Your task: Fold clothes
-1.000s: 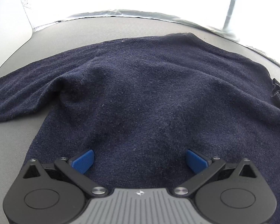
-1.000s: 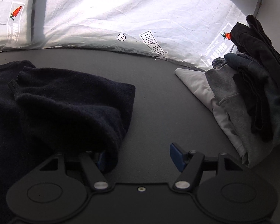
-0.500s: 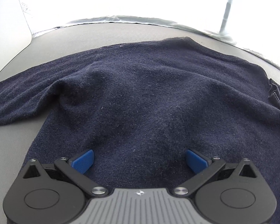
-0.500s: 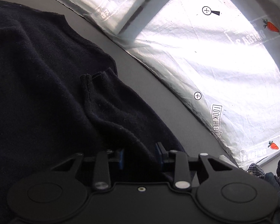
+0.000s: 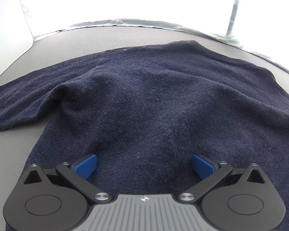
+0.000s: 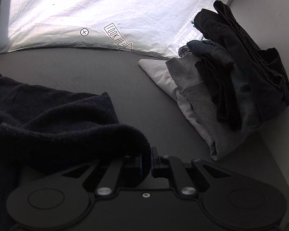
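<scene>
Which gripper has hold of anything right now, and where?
Right gripper pinches the navy sweater at a sleeve fold; left gripper is open, holding nothing.

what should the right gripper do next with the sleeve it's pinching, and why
Probably carry it inward over the sweater body. The right gripper is shut on the sleeve, lifted in a fold above the table, while the sweater lies spread flat under the open left gripper, which could keep it from sliding.

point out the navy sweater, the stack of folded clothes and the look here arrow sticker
navy sweater [image 5: 154, 100], left wrist view, middle of its spread body
stack of folded clothes [image 6: 231, 88], right wrist view, grey garment near the stack's middle
look here arrow sticker [image 6: 117, 37], right wrist view, middle of the printed arrow
</scene>
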Demonstrator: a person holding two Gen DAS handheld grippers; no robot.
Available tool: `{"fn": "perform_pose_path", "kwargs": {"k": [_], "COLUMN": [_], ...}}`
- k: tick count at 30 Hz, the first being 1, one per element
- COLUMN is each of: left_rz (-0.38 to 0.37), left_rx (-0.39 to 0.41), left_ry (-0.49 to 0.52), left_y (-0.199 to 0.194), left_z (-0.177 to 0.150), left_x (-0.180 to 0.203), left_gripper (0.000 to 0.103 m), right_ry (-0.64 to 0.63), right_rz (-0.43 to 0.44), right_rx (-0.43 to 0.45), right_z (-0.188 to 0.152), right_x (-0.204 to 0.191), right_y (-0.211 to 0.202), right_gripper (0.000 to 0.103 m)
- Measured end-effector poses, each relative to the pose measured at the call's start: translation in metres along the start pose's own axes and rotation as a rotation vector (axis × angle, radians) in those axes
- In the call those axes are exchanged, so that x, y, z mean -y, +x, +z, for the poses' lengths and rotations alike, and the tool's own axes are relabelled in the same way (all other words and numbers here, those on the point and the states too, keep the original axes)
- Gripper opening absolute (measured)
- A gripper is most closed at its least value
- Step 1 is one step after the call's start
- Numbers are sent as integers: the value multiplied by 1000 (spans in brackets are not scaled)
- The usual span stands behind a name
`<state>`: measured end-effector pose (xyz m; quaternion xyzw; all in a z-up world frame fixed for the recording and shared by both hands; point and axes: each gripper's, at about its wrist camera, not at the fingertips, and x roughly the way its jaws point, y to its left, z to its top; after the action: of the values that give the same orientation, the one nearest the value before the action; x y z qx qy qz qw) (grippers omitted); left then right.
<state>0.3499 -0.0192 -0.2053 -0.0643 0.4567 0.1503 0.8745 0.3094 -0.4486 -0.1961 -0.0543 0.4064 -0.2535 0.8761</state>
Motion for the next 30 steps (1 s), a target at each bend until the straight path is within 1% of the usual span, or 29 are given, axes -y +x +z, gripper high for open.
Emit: {"fn": "perform_pose_path", "kwargs": {"k": [1, 2, 4, 7, 10, 13, 16, 19, 20, 22, 24, 25, 26, 27, 28, 29, 30], "left_rz": [0, 0, 1, 2, 1, 1, 2, 2, 2, 1, 1, 1, 1, 1, 1, 1, 1], "left_rx": [2, 4, 5, 2, 0, 3, 8, 11, 12, 14, 16, 17, 18, 19, 21, 23, 24], "left_ry": [0, 0, -1, -3, -2, -2, -2, -2, -2, -2, -1, -1, -1, -1, -2, -2, -2], "left_y": [0, 0, 0, 1, 0, 0, -1, 0, 0, -1, -1, -1, -1, -1, -1, -1, -1], "left_z": [0, -1, 0, 1, 2, 1, 0, -1, -1, -2, -1, -1, -2, -2, -2, -2, -3], "left_x": [0, 0, 0, 0, -1, -1, 0, 0, 0, 0, 0, 0, 0, 0, 0, 0, 0], "left_gripper": [103, 103, 103, 103, 103, 103, 103, 103, 103, 103, 103, 103, 103, 103, 103, 103, 103], "right_ry": [15, 13, -4, -47, -234, -433, -632, -1024, -1083, -1162, -1151, -1134, -1114, -1095, -1075, -1055, -984], "right_rz": [-5, -19, -51, -21, -14, -10, -6, -99, -112, -123, -89, -62, -32, -3, 26, 55, 73], "right_rx": [-29, -31, -15, 16, 81, 149, 217, 352, 373, 403, 394, 375, 353, 331, 310, 288, 279], "right_z": [-10, -16, -25, -27, -36, -45, -54, -81, -86, -92, -87, -82, -77, -71, -66, -61, -51], "right_x": [8, 11, 14, 10, -14, -40, -66, -88, -90, -92, -88, -85, -82, -79, -76, -73, -67], "right_y": [3, 1, -5, -17, -25, -33, -41, -40, -38, -35, -34, -35, -35, -35, -35, -35, -37], "right_gripper": [17, 29, 39, 44, 46, 55, 56, 56, 56, 56, 55, 50, 35, 25, 11, 6, 6]}}
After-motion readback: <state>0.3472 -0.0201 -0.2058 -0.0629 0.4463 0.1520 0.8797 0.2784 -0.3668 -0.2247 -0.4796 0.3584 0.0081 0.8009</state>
